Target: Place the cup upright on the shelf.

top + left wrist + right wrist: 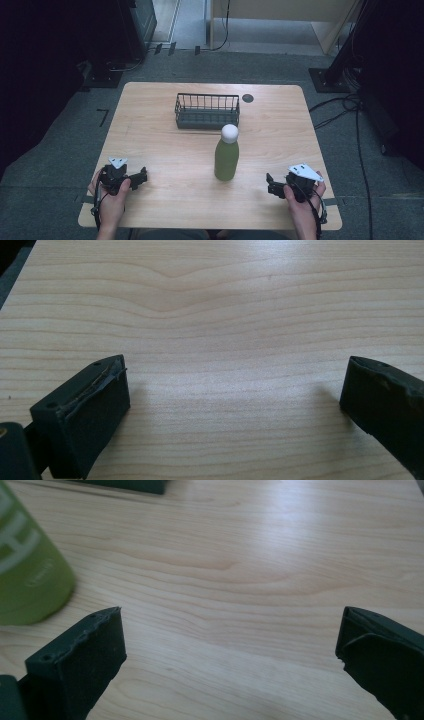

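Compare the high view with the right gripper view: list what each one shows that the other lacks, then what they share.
High view alone: the whole wire basket, the bottle's white cap, the left gripper and both hands. Right gripper view alone: pale lettering on the green bottle and the right gripper up close, jaws spread wide with nothing between. Shared: the bottle and wooden table.

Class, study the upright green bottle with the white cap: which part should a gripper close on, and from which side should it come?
Probably the straight green body of the green bottle, below the rounded white cap. Come in level from the right with the right gripper, whose jaws stand open nearby; the wire basket stands behind.
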Demonstrator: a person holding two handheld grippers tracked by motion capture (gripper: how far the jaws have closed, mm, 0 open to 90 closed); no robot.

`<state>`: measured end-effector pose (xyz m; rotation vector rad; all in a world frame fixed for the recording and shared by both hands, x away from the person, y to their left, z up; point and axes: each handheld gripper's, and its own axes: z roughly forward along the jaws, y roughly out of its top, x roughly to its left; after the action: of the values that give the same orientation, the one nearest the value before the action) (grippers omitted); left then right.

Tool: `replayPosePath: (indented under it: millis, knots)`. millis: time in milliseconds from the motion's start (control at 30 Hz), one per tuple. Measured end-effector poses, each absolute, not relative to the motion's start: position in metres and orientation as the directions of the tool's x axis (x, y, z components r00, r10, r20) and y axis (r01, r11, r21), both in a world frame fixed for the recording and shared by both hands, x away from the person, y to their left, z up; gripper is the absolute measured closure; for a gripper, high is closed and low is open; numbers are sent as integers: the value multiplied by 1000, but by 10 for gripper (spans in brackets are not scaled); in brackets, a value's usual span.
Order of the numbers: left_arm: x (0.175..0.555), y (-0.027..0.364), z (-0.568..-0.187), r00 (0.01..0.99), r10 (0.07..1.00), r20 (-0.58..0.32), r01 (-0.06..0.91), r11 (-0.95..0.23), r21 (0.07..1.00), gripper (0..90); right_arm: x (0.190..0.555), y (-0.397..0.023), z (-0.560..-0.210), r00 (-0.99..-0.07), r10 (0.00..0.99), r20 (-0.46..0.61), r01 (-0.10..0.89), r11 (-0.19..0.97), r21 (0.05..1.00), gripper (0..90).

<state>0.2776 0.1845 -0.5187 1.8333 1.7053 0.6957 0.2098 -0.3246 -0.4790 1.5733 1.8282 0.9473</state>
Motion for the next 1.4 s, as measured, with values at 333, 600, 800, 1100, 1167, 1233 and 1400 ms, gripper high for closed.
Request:
replayPosePath:
  millis: [333,600,800,1100,1167,1233,1400]
  knots:
    - [278,184,-519,74,997,11,721,-61,690,1,212,-287,-462,-270,959,80,559,88,825,0]
    - [278,184,-519,79,997,9,719,-64,692,1,213,-264,-454,-324,940,105,531,89,842,0]
    - [278,184,-519,79,997,9,719,-64,692,1,214,-253,-450,-353,927,123,520,85,850,0]
    - [278,184,-519,79,997,9,719,-63,692,1,219,-234,-449,-396,906,151,518,84,851,0]
    - [278,184,-519,79,997,9,719,-63,692,1,220,-230,-449,-398,906,146,515,89,852,0]
    - [278,184,-519,79,997,9,719,-63,692,1,221,-226,-448,-408,901,150,505,86,859,0]
    - [278,184,-519,78,997,8,718,-62,693,1,225,-218,-445,-414,897,154,494,79,866,0]
